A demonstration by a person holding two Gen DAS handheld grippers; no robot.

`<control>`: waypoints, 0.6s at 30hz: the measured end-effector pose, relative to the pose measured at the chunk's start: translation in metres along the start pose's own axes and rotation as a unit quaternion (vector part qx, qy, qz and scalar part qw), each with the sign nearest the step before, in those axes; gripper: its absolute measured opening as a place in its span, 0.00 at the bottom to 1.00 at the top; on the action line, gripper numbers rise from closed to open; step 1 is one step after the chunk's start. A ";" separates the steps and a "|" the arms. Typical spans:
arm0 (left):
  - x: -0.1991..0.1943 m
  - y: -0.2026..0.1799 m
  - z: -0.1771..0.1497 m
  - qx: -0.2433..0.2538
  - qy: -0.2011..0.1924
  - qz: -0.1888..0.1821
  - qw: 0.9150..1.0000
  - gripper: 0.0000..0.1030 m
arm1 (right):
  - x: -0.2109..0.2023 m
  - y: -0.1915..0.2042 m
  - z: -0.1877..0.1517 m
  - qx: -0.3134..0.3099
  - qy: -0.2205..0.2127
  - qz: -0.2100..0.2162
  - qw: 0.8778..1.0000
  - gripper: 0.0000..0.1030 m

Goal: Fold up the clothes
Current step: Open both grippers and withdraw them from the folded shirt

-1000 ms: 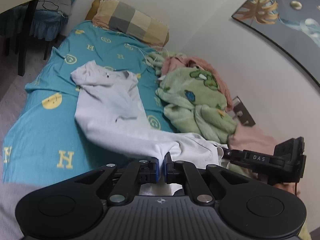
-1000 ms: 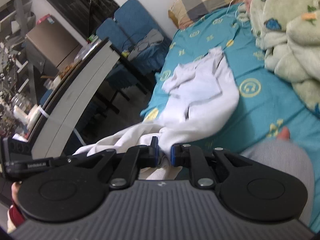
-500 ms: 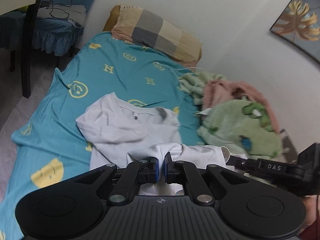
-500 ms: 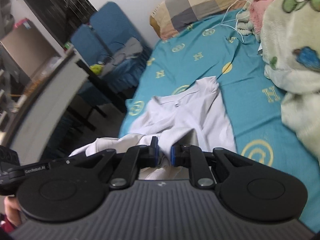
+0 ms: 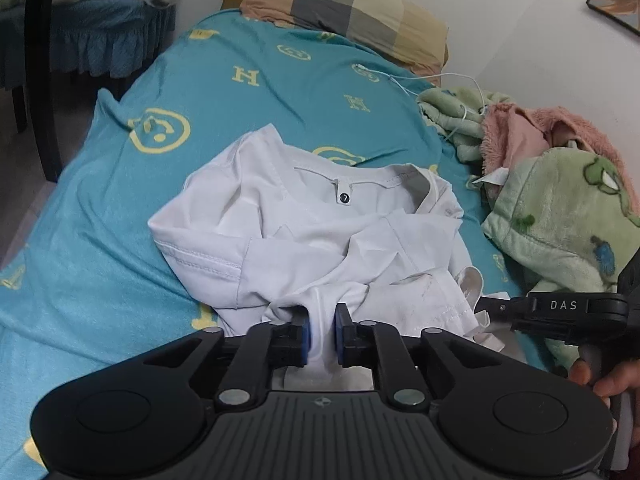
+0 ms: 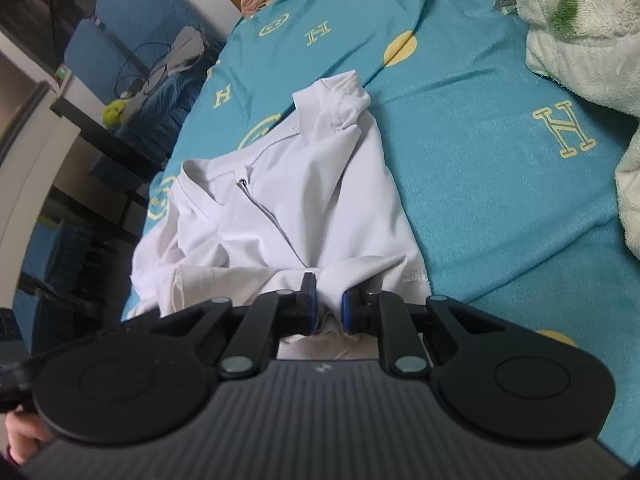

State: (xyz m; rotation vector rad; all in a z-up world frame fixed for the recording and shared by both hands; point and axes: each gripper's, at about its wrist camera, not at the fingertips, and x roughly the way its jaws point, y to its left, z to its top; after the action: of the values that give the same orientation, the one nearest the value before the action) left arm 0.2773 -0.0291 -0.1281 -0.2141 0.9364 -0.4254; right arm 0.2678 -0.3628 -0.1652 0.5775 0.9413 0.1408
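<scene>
My left fingers and right fingers are slightly parted around the shirt hem, so I judge one fold is laid and more remain.

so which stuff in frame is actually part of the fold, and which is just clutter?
In the job:
- white T-shirt, bottom edge brought up over the body
- left gripper, jaws slightly apart, shirt cloth between them
- right gripper, likewise

Lying about:
- teal bedsheet under the shirt
- checked pillow
- green blanket
- pink blanket
- white cable
- blue chair
</scene>
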 end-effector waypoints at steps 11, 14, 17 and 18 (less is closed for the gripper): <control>-0.105 -0.020 -0.048 -0.033 -0.045 0.000 0.998 0.61 | -0.067 0.010 -0.040 0.068 -0.012 0.031 0.997 0.63; -0.127 -0.030 -0.068 -0.025 -0.053 0.014 0.998 0.67 | -0.092 0.009 -0.066 0.102 -0.015 0.040 0.994 0.63; -0.134 -0.037 -0.083 0.001 -0.054 0.033 0.998 0.68 | -0.106 0.011 -0.092 0.122 -0.023 0.030 0.992 0.63; -0.132 -0.037 -0.085 0.007 -0.056 0.037 0.998 0.69 | -0.109 0.010 -0.100 0.131 -0.022 0.026 0.991 0.63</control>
State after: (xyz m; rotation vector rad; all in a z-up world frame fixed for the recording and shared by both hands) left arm 0.1295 -0.0034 -0.0674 -0.1870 0.8294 -0.3476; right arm 0.1254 -0.3529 -0.1261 0.8449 0.9075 0.0500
